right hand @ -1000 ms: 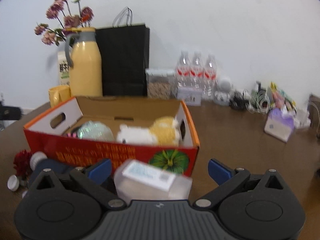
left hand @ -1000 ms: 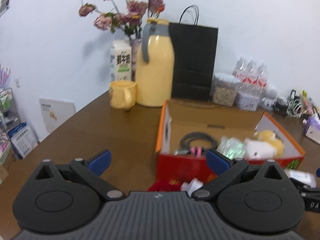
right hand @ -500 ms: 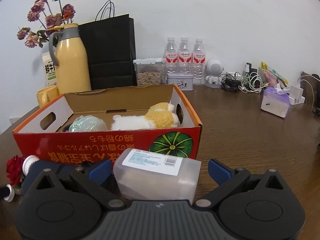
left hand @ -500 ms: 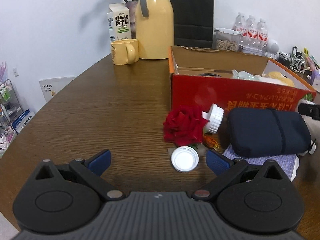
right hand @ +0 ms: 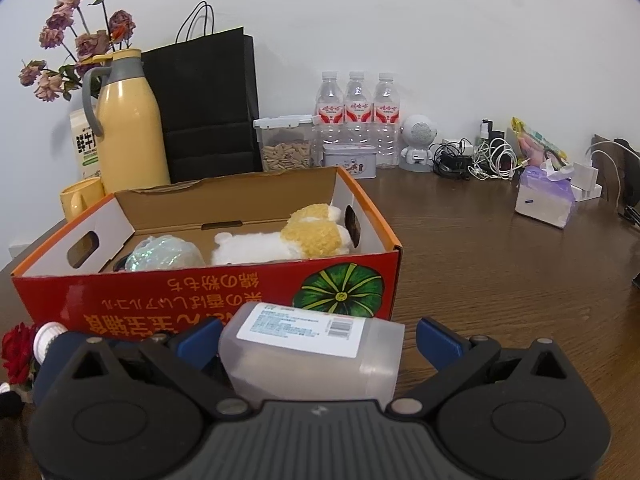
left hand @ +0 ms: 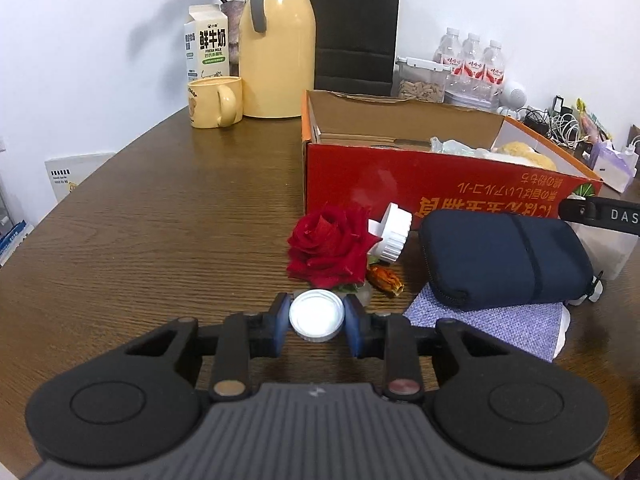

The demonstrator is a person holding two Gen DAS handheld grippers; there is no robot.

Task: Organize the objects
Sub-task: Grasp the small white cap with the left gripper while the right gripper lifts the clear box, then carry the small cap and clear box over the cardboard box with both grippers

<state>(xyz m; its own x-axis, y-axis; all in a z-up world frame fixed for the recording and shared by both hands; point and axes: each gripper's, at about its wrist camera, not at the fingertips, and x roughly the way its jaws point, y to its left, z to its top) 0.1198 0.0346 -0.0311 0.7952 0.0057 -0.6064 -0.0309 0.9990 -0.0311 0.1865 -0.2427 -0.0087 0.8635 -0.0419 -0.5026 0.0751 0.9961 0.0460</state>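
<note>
Left claw: your left gripper [left hand: 316,322] has just been closing, and now both blue pads sit against the rim of the white bottle cap [left hand: 316,316]. You've got it pinched.
Cap position: on the wooden table [left hand: 160,220], just this side of the red rose [left hand: 330,252], which lies in front of the red cardboard box [left hand: 400,184].
Handling: light, stiff plastic and smooth around the edge, so it could squirt out sideways. Keep your pads across its widest line, as they are now.
Neighbours: the rose's petals nearly touch the cap's far side, soft and easily crushed; a white ribbed knob [left hand: 394,232] and a navy zip pouch [left hand: 504,256] lie beside the rose, nearer the box's front wall.
Right claw: your right gripper [right hand: 316,340] stands wide, fingers clear of the frosted plastic bottle [right hand: 312,354] lying between them. Whether one pad brushes it is hard to judge from here.
Bottle handling: looks light and slick-sided; take it across the flat body, not the label end.
Room to move: open table on the side of the box away from the pouch. The box's front wall is the edge to clear; inside, the plush toy [right hand: 288,236] and shiny ball [right hand: 164,254] leave bare floor beside them.
</note>
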